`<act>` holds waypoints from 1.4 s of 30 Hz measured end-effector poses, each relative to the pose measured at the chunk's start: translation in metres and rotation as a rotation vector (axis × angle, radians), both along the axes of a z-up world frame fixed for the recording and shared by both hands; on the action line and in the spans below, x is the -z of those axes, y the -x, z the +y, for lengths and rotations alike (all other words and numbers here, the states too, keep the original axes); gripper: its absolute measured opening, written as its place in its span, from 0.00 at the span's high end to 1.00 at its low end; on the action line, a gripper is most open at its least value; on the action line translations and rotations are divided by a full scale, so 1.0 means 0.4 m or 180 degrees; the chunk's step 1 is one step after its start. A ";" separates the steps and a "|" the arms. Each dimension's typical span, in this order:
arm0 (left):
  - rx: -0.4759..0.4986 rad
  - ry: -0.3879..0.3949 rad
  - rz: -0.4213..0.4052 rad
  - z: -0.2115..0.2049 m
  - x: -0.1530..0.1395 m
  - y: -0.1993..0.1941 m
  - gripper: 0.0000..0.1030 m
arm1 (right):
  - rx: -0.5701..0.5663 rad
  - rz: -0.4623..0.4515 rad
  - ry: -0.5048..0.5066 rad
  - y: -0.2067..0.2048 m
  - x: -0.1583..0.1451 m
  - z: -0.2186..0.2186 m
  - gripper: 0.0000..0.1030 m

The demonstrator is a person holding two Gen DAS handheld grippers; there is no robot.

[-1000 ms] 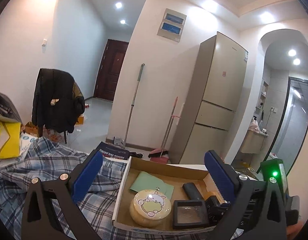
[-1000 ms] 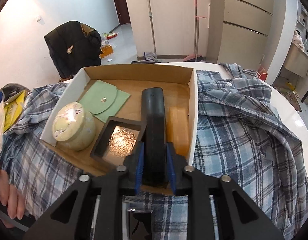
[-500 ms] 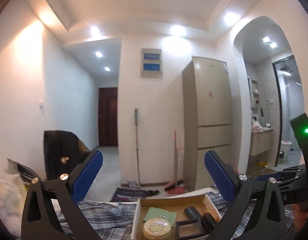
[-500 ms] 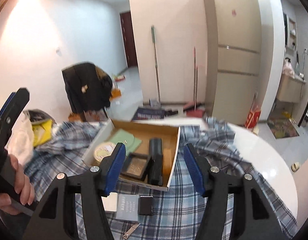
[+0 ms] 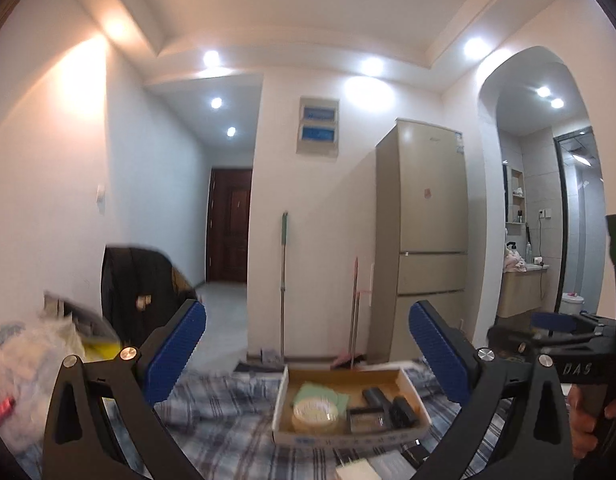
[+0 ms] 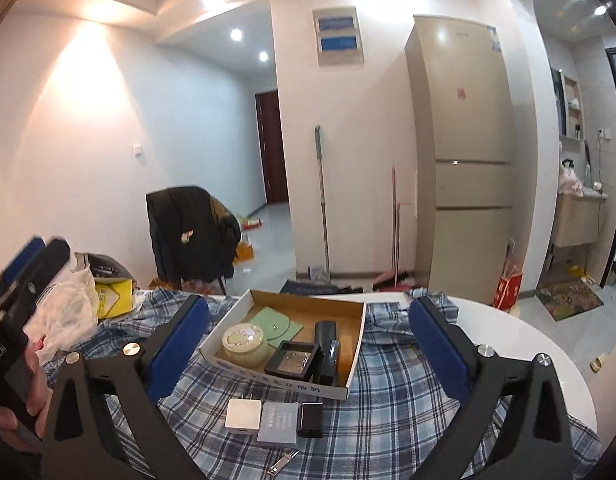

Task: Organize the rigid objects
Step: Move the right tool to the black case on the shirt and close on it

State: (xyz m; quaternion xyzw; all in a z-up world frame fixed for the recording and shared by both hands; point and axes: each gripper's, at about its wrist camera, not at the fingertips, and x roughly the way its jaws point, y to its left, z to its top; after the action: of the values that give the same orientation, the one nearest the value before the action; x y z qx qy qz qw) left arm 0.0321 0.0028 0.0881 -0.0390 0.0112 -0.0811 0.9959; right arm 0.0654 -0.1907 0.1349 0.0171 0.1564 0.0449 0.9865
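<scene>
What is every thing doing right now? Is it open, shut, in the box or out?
Right tongs: opening wide, holding nothing.
Left tongs: open, holding nothing.
Cardboard box: open on top, on the plaid shirt.
Round tin: in the box, lid on.
Black case: lying in the box.
White charger: outside the box, on the shirt.
Nail clippers: outside, on the shirt.
Fridge: shut.

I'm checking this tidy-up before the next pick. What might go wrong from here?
The charger, grey card and black case lie touching, so gripping one may drag another. The nail clipper lies flat on the shirt, so fingers may snag fabric. The box looks crowded on its right side.
</scene>
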 end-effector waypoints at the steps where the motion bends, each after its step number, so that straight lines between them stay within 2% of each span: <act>1: -0.0005 0.0041 0.0022 0.007 0.011 0.003 0.00 | 0.0005 -0.0013 -0.0006 0.003 0.009 -0.003 0.01; 8: 0.0034 0.0120 0.0222 0.025 0.095 -0.012 0.00 | -0.0048 0.0212 -0.0176 -0.026 0.079 -0.024 0.01; 12: -0.0035 0.0033 0.0362 0.015 0.147 -0.043 0.00 | 0.0025 0.0307 -0.0175 -0.051 0.123 -0.038 0.01; 14: -0.0105 0.0093 0.0544 0.015 0.175 -0.058 0.00 | 0.0023 0.0376 -0.0177 -0.065 0.148 -0.048 0.01; 17: 0.0043 0.0151 0.0846 0.013 0.200 -0.095 0.00 | 0.0046 0.0479 -0.0136 -0.079 0.178 -0.063 0.01; 20: -0.0039 0.0138 0.0908 0.014 0.216 -0.111 0.00 | 0.0072 0.0557 -0.0180 -0.088 0.200 -0.079 0.01; 26: -0.0034 0.0152 0.0931 0.017 0.222 -0.113 0.00 | 0.0061 0.0662 -0.0120 -0.098 0.226 -0.071 0.01; 31: -0.0190 0.0085 0.0911 0.013 0.210 -0.110 0.00 | -0.0060 0.0822 -0.0134 -0.106 0.223 -0.056 0.01; 33: -0.0279 0.0246 0.1088 0.030 0.185 -0.122 0.00 | -0.0115 0.0838 -0.0235 -0.107 0.196 -0.058 0.01; 35: -0.0185 0.0398 0.1135 0.042 0.153 -0.130 0.00 | -0.0133 0.0812 -0.0263 -0.107 0.168 -0.057 0.01; 39: -0.0366 0.0180 0.1008 0.011 0.121 -0.142 0.00 | -0.0051 0.0758 -0.0069 -0.114 0.129 -0.033 0.01; 41: -0.0331 0.0147 0.0997 -0.009 0.132 -0.150 0.00 | -0.0151 0.0778 -0.0037 -0.129 0.135 -0.013 0.05; 42: -0.0310 0.0156 0.1022 -0.018 0.144 -0.156 0.00 | -0.0175 0.0800 -0.0017 -0.138 0.145 -0.002 0.15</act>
State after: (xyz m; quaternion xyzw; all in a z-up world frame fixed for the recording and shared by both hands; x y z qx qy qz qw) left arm 0.0946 -0.0043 0.0307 -0.0762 0.1663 -0.0257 0.9828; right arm 0.1208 -0.1916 0.0768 0.0210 0.2791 0.0699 0.9575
